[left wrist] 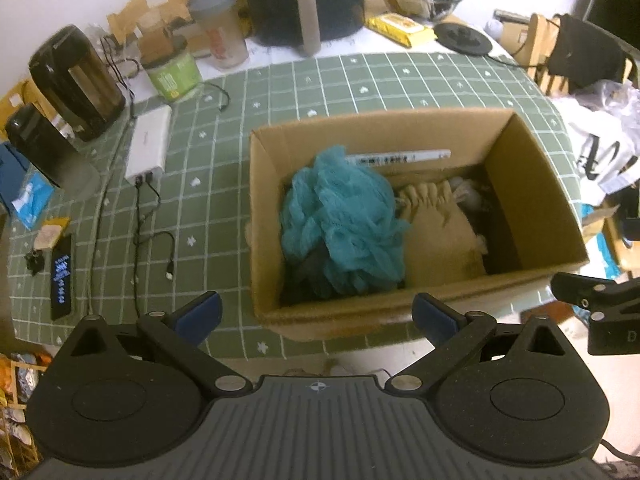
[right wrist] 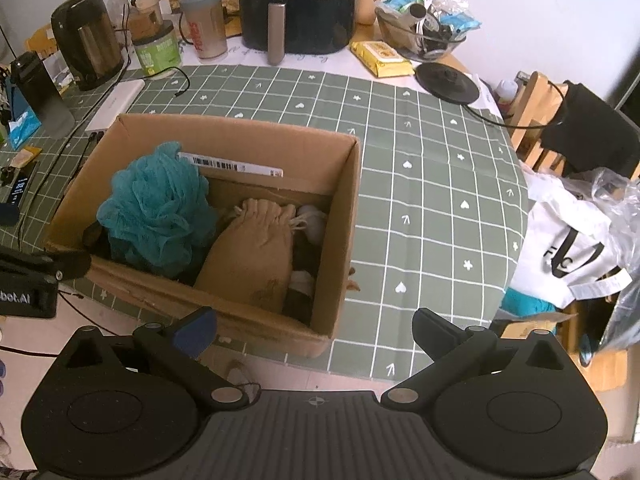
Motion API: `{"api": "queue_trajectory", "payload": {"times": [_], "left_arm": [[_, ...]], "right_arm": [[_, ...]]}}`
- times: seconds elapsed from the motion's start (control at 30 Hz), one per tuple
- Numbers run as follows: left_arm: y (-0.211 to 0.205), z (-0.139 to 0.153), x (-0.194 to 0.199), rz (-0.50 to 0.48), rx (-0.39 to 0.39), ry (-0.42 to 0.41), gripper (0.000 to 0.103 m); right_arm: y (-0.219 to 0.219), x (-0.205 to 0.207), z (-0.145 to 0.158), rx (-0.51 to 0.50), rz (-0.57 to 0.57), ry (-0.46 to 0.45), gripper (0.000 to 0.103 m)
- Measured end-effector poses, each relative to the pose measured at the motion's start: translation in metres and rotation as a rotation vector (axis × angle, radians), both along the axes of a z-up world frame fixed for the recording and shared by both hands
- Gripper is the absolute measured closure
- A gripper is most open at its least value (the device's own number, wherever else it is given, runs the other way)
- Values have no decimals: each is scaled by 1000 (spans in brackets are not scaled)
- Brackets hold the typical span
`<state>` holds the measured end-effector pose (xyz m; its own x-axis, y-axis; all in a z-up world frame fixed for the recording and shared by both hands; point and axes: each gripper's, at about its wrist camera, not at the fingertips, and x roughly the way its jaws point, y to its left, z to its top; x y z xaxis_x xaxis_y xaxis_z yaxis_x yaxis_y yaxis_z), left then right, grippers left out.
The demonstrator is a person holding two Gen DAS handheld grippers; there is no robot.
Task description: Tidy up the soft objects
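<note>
A: What is sitting in the open brown cardboard box (right wrist: 224, 136), centre-left of the right wrist view?

B: A fluffy teal mesh bath pouf (right wrist: 156, 208) is crowding a tan burlap drawstring pouch (right wrist: 256, 252). Both are looking light and squashy; the pouch's gathered neck is probably offering the best hold.

A: And the grippers?

B: The left gripper (left wrist: 316, 314) and right gripper (right wrist: 314, 330) are hovering wide open and empty over the green grid-patterned tablecloth (right wrist: 432, 184).

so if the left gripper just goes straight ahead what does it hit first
Probably the near wall of the box, which lies between the open fingers of the left gripper. If it clears the rim, the teal loofah comes next; depth is unclear.
</note>
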<state>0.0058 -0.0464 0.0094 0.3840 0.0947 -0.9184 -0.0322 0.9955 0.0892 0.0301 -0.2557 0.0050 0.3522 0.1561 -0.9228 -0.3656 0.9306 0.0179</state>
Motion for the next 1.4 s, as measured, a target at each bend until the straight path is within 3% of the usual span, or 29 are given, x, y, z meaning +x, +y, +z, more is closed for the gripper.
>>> {"api": "queue_trajectory", "payload": {"times": [0.4, 1.4], "left_arm": [[7, -14, -7, 13, -110, 75, 0], [13, -11, -4, 2, -146, 58, 0]], "right_arm": [[5, -6, -13, -50, 5, 66, 0], [12, -5, -12, -84, -11, 61, 0]]}}
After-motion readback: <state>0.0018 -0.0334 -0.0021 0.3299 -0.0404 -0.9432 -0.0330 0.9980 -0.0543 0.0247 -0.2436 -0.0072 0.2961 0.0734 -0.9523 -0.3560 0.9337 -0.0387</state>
